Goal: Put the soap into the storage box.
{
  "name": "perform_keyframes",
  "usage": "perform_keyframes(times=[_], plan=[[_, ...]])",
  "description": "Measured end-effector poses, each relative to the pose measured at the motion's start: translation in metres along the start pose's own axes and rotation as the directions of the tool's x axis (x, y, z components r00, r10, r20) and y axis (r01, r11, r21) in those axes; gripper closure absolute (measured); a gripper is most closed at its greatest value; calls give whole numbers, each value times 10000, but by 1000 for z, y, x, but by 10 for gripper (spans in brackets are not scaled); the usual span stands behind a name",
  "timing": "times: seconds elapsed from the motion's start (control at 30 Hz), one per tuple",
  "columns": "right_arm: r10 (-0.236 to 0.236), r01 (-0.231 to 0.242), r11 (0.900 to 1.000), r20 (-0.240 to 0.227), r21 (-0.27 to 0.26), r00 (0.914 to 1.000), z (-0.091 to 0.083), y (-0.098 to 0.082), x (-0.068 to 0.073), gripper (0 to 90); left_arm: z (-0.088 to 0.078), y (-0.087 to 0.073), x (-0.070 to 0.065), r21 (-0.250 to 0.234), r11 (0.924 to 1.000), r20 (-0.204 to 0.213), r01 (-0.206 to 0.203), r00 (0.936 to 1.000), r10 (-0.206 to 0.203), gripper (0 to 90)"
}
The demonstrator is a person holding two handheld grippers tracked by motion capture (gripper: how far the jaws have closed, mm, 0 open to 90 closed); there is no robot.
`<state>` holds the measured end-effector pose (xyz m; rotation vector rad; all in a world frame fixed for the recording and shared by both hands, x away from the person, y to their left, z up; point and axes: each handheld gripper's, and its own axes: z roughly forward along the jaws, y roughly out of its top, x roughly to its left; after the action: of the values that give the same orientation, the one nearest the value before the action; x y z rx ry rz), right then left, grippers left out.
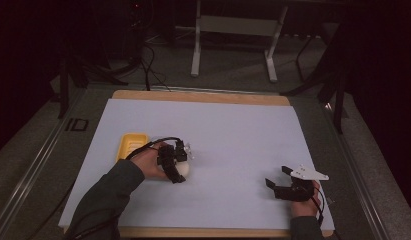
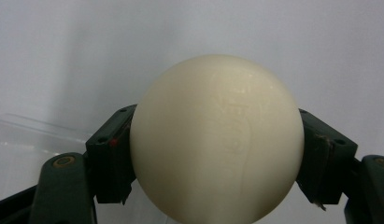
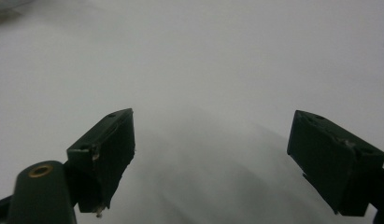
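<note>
The cream-white ball is seen clamped between the two black jaws of the left hand-held gripper, the pads pressed against its left and right flanks in the left gripper view, so the grasp can be counted as made. In the high view the ball is found toward the left edge of the table, about midway between the near and far edges, just beside the yellow tray, which lies a little farther out toward the left edge. Whether the ball is lifted clear of the white sheet or is resting on it cannot be told. The right hand-held gripper is held near the near right corner of the table, well apart from the ball, its jaws spread wide with nothing between them, as is confirmed in the right gripper view. What is left is judged to be the carrying and setting down, most likely into the yellow tray, though that destination is only a guess from its closeness. As for writing, a faint raised marking is made out on the ball's surface, but it cannot be read; dark letters, seemingly "ID", are seen on the grey surface beyond the far left corner.
</note>
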<state>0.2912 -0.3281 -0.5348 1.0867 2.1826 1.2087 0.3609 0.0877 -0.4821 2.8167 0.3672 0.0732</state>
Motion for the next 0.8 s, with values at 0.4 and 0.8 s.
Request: perform_keyframes(times=[0.4,0.8], plan=[[-40,40,10000,-29,-49,10000,0,0,0,150,-12,-2,4,-153,9998,-205,160,9997,-164,256],[-29,29,10000,-11,-28,10000,0,0,0,150,-35,-13,14,-602,9962,-593,635,9960,-670,256]])
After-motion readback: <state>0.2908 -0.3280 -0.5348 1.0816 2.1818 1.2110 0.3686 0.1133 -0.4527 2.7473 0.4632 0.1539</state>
